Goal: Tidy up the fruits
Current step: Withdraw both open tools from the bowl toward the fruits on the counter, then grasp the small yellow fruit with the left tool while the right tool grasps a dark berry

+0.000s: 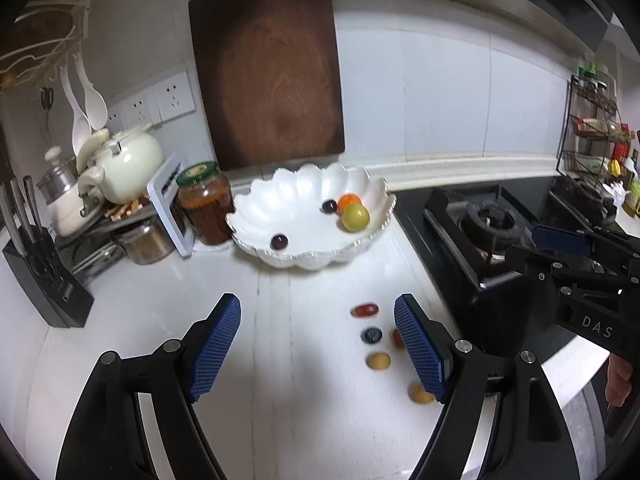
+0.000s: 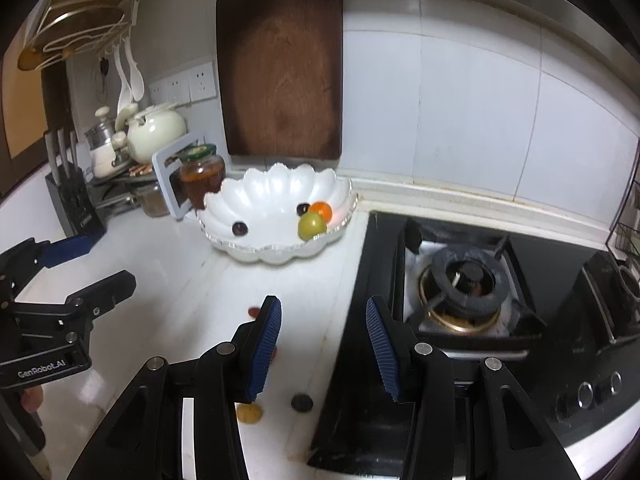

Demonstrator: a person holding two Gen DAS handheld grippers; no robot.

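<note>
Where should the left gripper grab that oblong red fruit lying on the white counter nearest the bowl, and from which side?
Grip the oblong red fruit across its short middle, coming down from above with the left gripper, whose fingers are open and empty. It lies flat with its long axis running left-right in the left wrist view, so fingers closing front-to-back probably fit best, clear of the round dark blue fruit.

A white scalloped bowl (image 1: 280, 204) is holding an orange fruit (image 1: 349, 201), a yellow-green fruit (image 1: 355, 218) and two dark purple grapes (image 1: 279, 241); on the white worktop (image 1: 160, 312), a red fruit (image 1: 365, 310), a dark blue berry (image 1: 371, 335) and two tan-yellow fruits (image 1: 378, 361) are lying; black grippers are showing blue ribbed fingers (image 2: 264, 344); a dark brown cutting board (image 1: 268, 68) is leaning on pale tiles; a green-lidded jar (image 1: 205, 200) is glowing amber; the stove (image 2: 460, 280) is sitting black.
</note>
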